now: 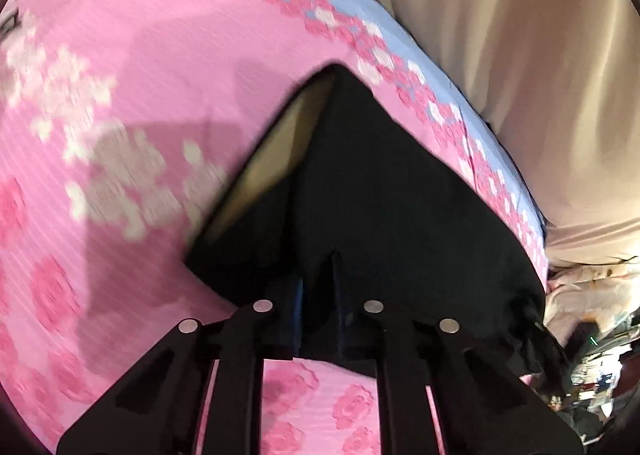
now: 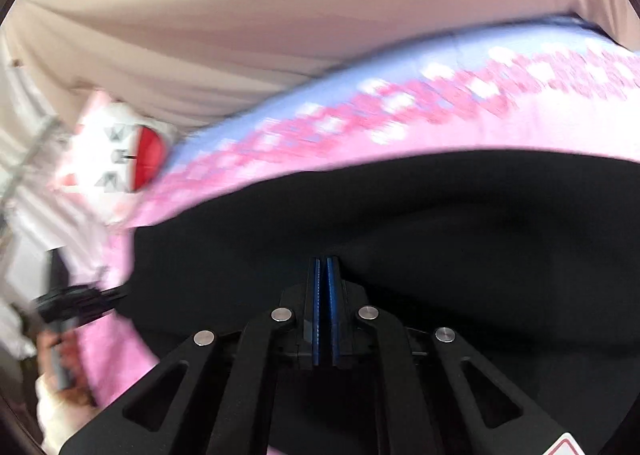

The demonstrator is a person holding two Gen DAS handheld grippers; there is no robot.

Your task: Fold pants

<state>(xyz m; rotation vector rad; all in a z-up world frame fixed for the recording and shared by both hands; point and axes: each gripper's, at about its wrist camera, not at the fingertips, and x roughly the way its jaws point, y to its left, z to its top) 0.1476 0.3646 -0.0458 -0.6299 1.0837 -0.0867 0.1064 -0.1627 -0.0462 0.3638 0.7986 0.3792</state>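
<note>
The black pants (image 1: 380, 191) hang stretched over a pink flowered bed sheet (image 1: 160, 75). A tan inner lining (image 1: 276, 143) shows along their left edge. My left gripper (image 1: 318, 279) is shut on the near edge of the pants and holds it lifted off the sheet. In the right wrist view the pants (image 2: 400, 215) fill the lower half as a broad black sheet. My right gripper (image 2: 325, 267) is shut on their edge, its blue pads (image 2: 318, 311) pressed together. The left gripper (image 2: 76, 307) and the hand that holds it show at the far left of that view.
A beige curtain (image 1: 500, 55) hangs along the far side of the bed and also fills the top of the right wrist view (image 2: 280, 15). The sheet has a blue border (image 2: 320, 95). A white pillow with a red patch (image 2: 128, 151) lies at the bed's end. Clutter (image 1: 592, 367) stands at the lower right.
</note>
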